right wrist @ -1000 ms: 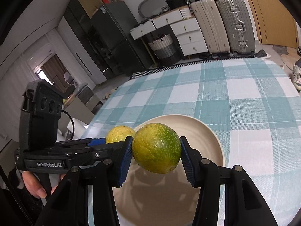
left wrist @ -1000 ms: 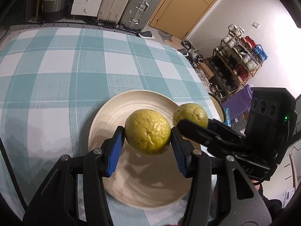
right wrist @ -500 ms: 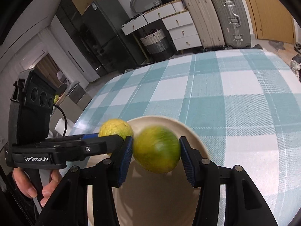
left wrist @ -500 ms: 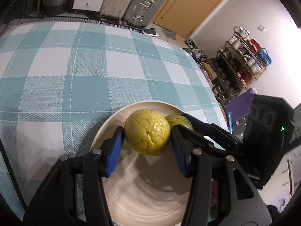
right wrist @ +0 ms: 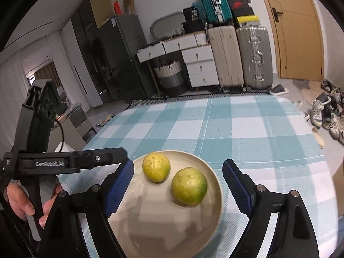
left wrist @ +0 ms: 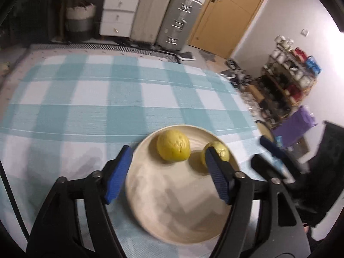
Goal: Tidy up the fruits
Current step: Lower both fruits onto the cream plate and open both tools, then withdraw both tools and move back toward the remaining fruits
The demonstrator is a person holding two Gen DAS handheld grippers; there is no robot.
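Both fruits lie free on plate (right wrist: 215,210) near tabletop's near edge: yellow fruit (right wrist: 156,169), greener fruit (right wrist: 189,186). L gripper (left wrist: 166,173) & R gripper (right wrist: 178,190) jaws opening, gripping nothing.

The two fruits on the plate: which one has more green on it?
The fruit nearer the right tool, with a dark green edge. The other fruit is mostly yellow.

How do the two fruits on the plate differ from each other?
The yellow fruit is mostly yellow; the green-tinged fruit has green patches. The yellow fruit lies nearer the plate's far rim; the green-tinged fruit lies closer to centre. Both are round, rest on the plate and are free of any grip.
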